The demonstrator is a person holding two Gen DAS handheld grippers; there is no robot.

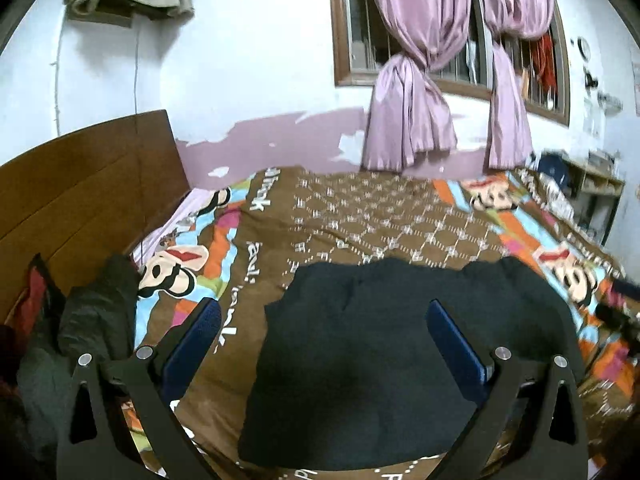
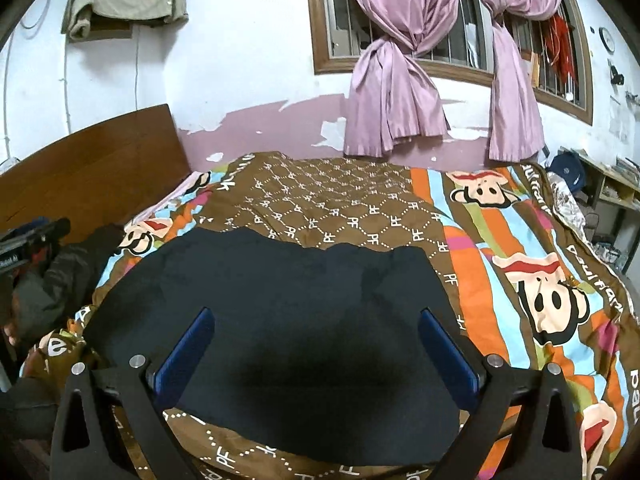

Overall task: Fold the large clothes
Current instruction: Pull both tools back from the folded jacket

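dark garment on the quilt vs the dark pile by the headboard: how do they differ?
The dark navy garment lies spread flat in the middle of the patterned quilt; the dark jacket pile is bunched and crumpled at the quilt's left edge, beside the wooden headboard. The garment looks matte; the pile has a slight sheen. The garment sits under both open grippers, left and right; the pile is off to the side. Both are dark and ungripped.

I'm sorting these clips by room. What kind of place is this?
Most likely a home bedroom: a bed with a cartoon-print quilt, a wooden headboard, and tied pink curtains over a barred window.
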